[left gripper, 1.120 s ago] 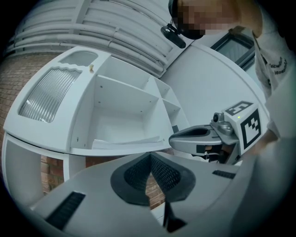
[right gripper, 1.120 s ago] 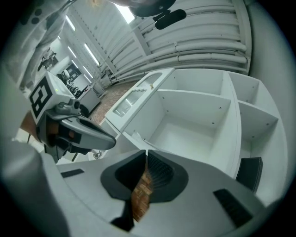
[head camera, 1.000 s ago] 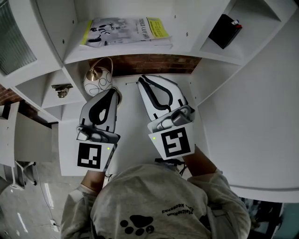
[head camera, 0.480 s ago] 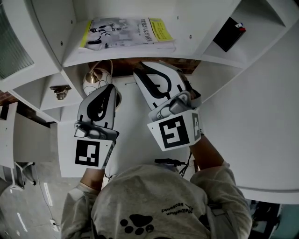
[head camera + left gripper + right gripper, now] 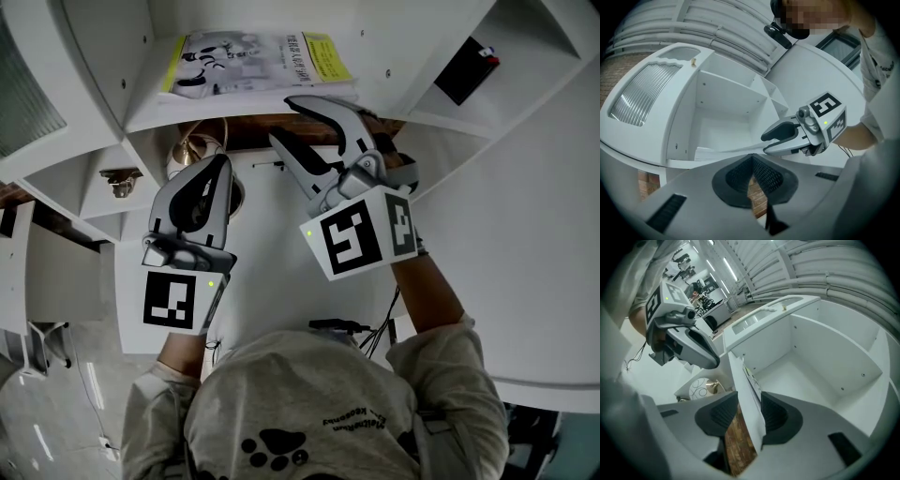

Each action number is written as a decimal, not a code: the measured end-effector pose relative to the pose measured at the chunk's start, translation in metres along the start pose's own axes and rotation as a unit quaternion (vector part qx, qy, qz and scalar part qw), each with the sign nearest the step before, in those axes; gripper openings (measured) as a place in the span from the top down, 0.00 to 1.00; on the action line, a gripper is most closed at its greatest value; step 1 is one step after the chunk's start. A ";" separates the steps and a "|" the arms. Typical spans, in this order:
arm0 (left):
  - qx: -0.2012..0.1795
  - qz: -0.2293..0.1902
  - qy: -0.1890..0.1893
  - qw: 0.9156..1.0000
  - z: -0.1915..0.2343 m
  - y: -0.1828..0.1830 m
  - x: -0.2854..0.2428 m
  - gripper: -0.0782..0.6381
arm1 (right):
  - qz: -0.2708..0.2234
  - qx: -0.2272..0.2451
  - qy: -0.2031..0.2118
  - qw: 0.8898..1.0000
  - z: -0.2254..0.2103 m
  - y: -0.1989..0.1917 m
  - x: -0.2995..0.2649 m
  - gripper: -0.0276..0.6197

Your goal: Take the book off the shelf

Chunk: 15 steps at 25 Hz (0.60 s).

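Observation:
The book (image 5: 258, 61) lies flat on the white shelf (image 5: 141, 112), cover up, with black drawings and a yellow band. My right gripper (image 5: 283, 120) is at the shelf's front edge, its jaws opening, one above and one below the board. In the right gripper view the shelf board (image 5: 746, 404) and the book's thin edge (image 5: 751, 378) stand between the pads of that gripper (image 5: 749, 416), with a gap on each side. My left gripper (image 5: 220, 161) is shut and holds nothing, lower and to the left, under the shelf. The left gripper view shows the book's pages (image 5: 722, 151) and the right gripper (image 5: 764, 144).
A round white ornament (image 5: 192, 159) with black lines sits under the shelf, just beyond the left gripper. A small metal object (image 5: 122, 180) rests in a left cubby. A black box (image 5: 466, 67) lies in the upper right cubby. Brick wall (image 5: 253, 129) shows behind.
The right gripper has risen and moved forward to the shelf edge, and its jaws have parted around the board. The left gripper has shifted up a little and stayed shut.

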<state>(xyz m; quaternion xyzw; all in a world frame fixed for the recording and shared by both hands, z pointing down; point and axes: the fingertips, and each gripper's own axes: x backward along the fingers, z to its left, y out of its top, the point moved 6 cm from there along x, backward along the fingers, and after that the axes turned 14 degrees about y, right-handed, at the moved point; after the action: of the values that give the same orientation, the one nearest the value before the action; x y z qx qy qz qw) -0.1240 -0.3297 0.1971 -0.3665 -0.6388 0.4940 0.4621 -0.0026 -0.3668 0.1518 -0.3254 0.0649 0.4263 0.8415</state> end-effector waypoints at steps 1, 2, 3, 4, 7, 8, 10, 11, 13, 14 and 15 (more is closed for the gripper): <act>-0.001 -0.001 0.000 1.000 0.001 0.001 -0.001 0.88 | 0.008 0.006 0.003 1.000 -0.002 0.000 -0.002 0.72; -0.001 -0.003 0.001 1.000 0.001 0.001 -0.003 0.88 | 0.016 0.012 0.006 1.000 -0.005 0.000 -0.003 0.71; -0.002 -0.004 0.001 1.000 0.002 0.002 -0.003 0.88 | 0.024 0.019 0.009 0.999 -0.007 0.000 -0.004 0.70; -0.002 -0.004 0.001 1.000 0.002 0.002 -0.004 0.88 | 0.032 0.025 0.013 0.999 -0.010 -0.001 -0.006 0.69; -0.002 -0.003 0.000 1.000 0.001 0.001 -0.007 0.88 | 0.054 0.042 0.030 0.997 -0.017 -0.002 -0.010 0.65; -0.002 -0.002 0.001 1.000 0.001 0.001 -0.007 0.88 | 0.060 0.048 0.036 0.996 -0.019 -0.003 -0.012 0.63; -0.001 -0.002 0.002 1.000 0.001 0.000 -0.009 0.88 | 0.072 0.062 0.046 0.994 -0.023 -0.007 -0.017 0.60; 0.000 -0.002 0.003 1.000 0.001 0.000 -0.009 0.88 | 0.079 0.066 0.052 0.993 -0.025 -0.009 -0.020 0.58; 0.001 -0.001 0.005 1.000 0.002 0.000 -0.010 0.88 | 0.099 0.069 0.070 0.990 -0.028 -0.012 -0.024 0.57; 0.002 0.000 0.005 1.000 0.002 -0.001 -0.010 0.88 | 0.111 0.068 0.083 0.988 -0.028 -0.015 -0.027 0.56; 0.003 0.001 0.006 1.000 0.002 -0.002 -0.010 0.88 | 0.124 0.067 0.096 0.985 -0.028 -0.017 -0.030 0.56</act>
<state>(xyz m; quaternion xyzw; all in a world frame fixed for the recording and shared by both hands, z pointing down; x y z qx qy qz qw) -0.1227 -0.3399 0.1967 -0.3686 -0.6342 0.4942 0.4665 -0.0033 -0.4115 0.1497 -0.2969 0.2141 0.4885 0.7921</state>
